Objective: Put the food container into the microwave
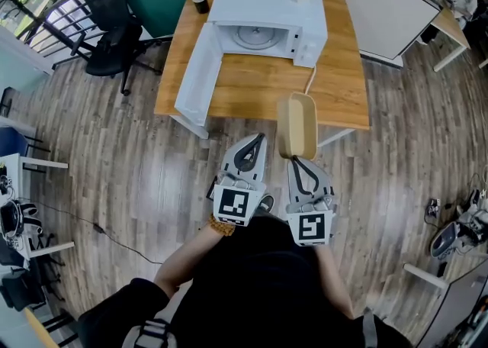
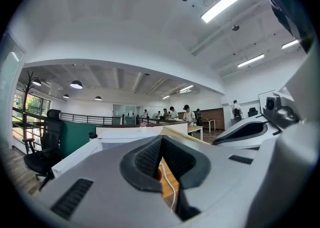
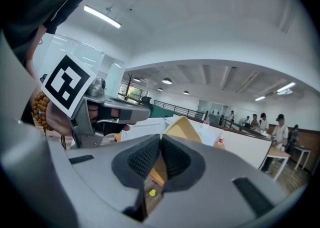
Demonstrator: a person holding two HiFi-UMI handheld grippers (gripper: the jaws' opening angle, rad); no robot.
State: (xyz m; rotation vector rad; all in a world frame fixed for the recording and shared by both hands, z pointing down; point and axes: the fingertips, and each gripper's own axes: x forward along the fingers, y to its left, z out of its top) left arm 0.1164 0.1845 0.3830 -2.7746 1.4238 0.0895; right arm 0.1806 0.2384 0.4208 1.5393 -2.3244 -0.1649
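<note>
Item: food container [image 1: 297, 125], tan, shallow, oblong, open-topped; contents cannot be made out.
Location: centre of the head view, carried above the near edge of the table [image 1: 343, 95], pointed lengthwise toward the microwave [image 1: 267, 18] and well apart from its cavity.
Right gripper [image 1: 298, 160]: jaws closed on the container's near end, its thin wall pinched between the pads.
Left gripper [image 1: 256, 140]: jaws together, nothing held; carried just beside the right one.
Microwave door [image 1: 197, 72]: swung wide open at centre left; turntable [image 1: 258, 37] exposed.
Handling, judged: light and thin-walled, probably moulded fibre. It is fairly stiff, yet liable to flex or tip when held by one end. The surface is matte, so little slip is expected.
Hold point, judged: the end-wall pinch is deemed adequate. Level carriage is advised so that the far end does not sag.
</note>
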